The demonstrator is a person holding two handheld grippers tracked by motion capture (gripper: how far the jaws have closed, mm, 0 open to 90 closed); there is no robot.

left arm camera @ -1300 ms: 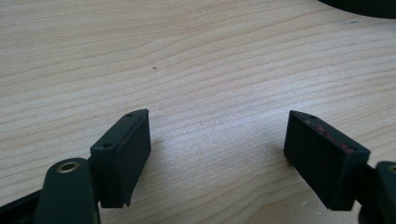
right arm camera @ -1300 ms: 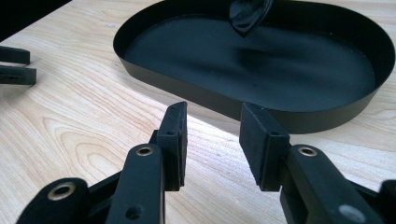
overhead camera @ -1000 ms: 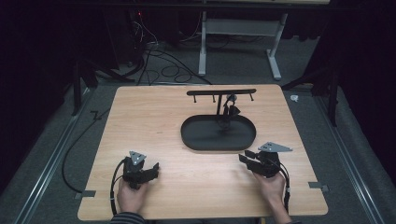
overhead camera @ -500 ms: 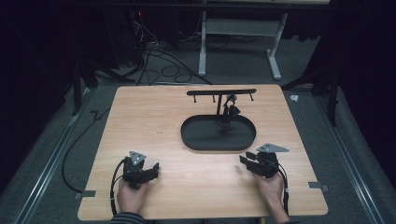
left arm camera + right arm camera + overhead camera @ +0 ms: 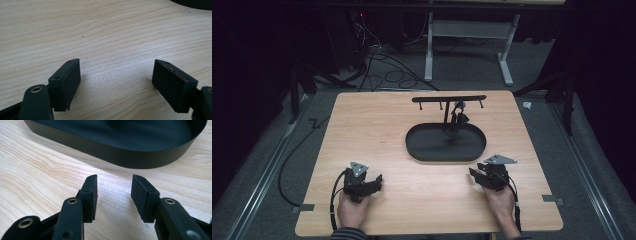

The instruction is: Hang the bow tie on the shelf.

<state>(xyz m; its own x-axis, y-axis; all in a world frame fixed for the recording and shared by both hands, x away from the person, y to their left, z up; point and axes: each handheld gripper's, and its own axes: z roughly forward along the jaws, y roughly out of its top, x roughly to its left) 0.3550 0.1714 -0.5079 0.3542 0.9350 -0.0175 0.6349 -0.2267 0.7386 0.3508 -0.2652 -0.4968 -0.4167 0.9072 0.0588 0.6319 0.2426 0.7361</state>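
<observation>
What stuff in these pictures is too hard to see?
- The small dark thing hanging on the stand, high view: too small and dark to tell what it is.
- The tray, right gripper view: its far end and top are cut off by the picture edges, and its inside is too dark.
- The tray, left gripper view: a sliver at the top edge, the rest cut off.
- The floor past the table, high view: lost in shadow.

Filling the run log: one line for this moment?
left gripper: open, empty | right gripper: jaws just opening, empty, facing black tray | both on table
</observation>
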